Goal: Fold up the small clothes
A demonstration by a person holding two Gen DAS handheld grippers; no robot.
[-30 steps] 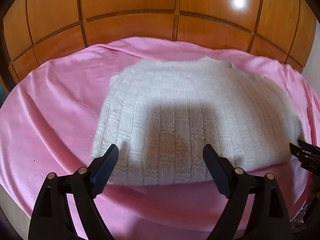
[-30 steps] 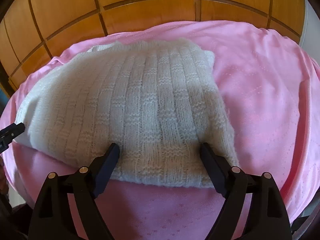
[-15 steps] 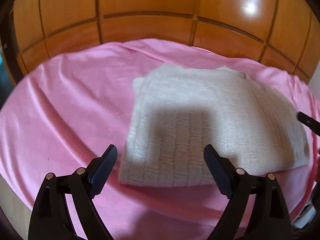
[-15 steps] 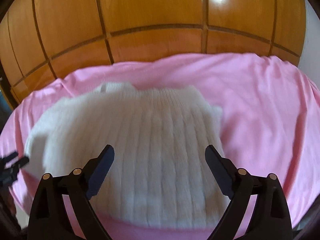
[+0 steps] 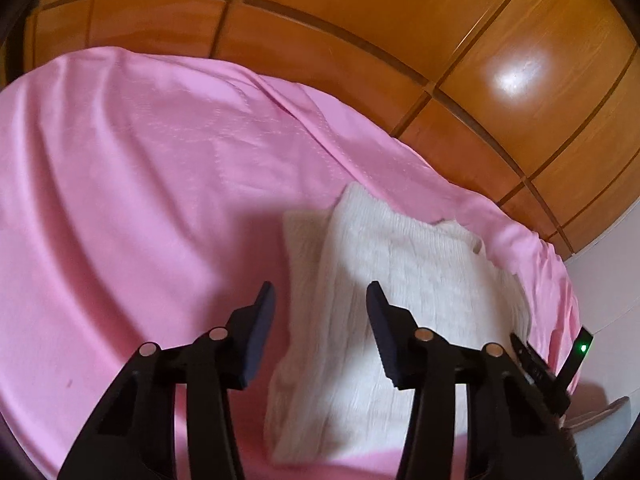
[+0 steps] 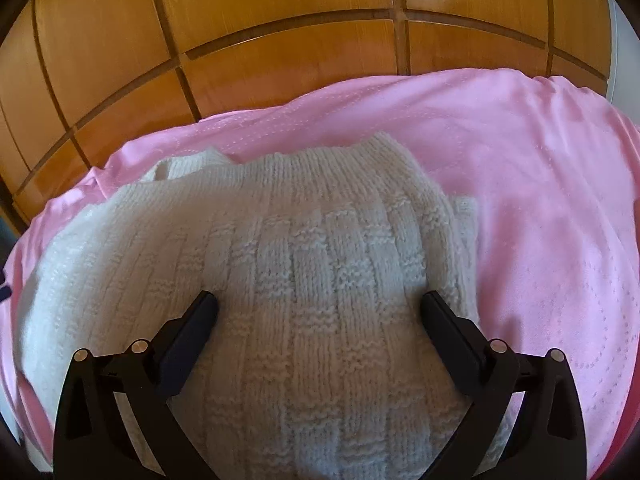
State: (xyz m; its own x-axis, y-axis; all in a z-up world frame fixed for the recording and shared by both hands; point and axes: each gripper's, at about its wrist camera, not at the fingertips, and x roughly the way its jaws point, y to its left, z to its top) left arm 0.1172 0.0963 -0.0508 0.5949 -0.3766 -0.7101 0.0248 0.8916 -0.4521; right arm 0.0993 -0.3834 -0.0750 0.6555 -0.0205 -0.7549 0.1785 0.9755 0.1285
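A white knitted sweater (image 6: pixel 320 280) lies folded on the pink sheet (image 6: pixel 540 200). My right gripper (image 6: pixel 319 304) is open, low over the sweater's near part, with its fingers spread above the knit. In the left wrist view the sweater (image 5: pixel 400 300) lies at the lower right. My left gripper (image 5: pixel 320 300) is open but narrower, over the sweater's left edge, holding nothing. The other gripper's tip (image 5: pixel 540 364) with a green light shows at the right edge.
The pink sheet (image 5: pixel 140 200) covers the bed and spreads wide to the left of the sweater. A wooden panelled wardrobe (image 6: pixel 280 40) stands right behind the bed. A white wall (image 5: pixel 612 280) is at the far right.
My left gripper has swung left and tilted, its jaws have narrowed, and the sweater now sits at its lower right. My right gripper has dropped closer over the sweater.
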